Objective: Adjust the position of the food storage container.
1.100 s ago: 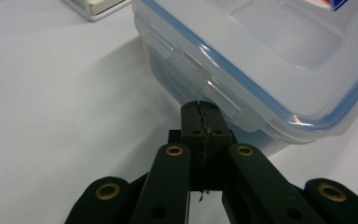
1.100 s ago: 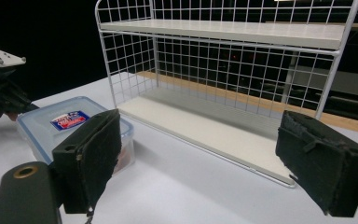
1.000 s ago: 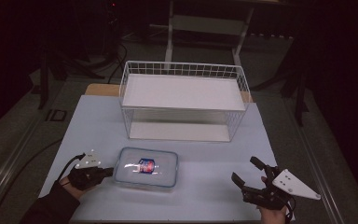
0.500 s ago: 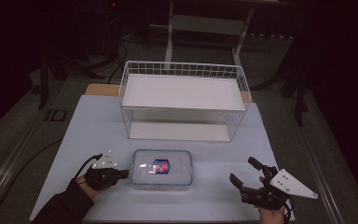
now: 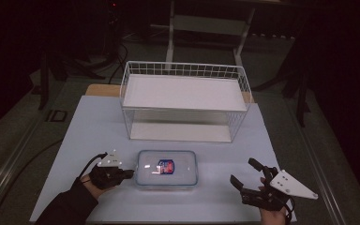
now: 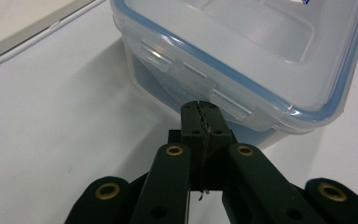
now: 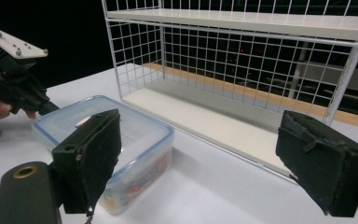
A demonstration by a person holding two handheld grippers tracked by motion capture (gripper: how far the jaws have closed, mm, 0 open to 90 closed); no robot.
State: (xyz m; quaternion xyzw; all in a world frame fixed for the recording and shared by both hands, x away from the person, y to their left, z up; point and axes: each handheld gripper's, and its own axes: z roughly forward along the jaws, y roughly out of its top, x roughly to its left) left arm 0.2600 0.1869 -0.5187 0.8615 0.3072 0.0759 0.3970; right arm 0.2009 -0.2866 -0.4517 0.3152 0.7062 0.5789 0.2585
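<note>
From the high view, a clear lidded container (image 5: 167,167) with a blue seal sat on the white table (image 5: 89,126), near the front edge and just in front of a white wire shelf rack (image 5: 183,101). Something red and blue lay inside it. The left gripper (image 5: 130,174) was at the container's left short side, tips touching or all but touching it. The right gripper (image 5: 243,174) hung well apart to the right, jaws spread wide and empty.

In the left gripper view, the left gripper (image 6: 200,112) had its jaws pressed together with nothing between them, the closed tip set against the clip flap (image 6: 193,84) on the container's (image 6: 270,60) end wall, just below the lid rim.

In the right gripper view, the right gripper's (image 7: 200,158) pads stood far apart, framing the container (image 7: 121,140) and the rack (image 7: 242,60) beyond; the left gripper (image 7: 46,108) showed at the container's far end.

I judged the step in hand to be nudging or positioning the container with a closed tip, or working at that end clip. The next move probably called for the right gripper to come in and steady the opposite side, so the container would not slide while the left tip pushed or pried
</note>
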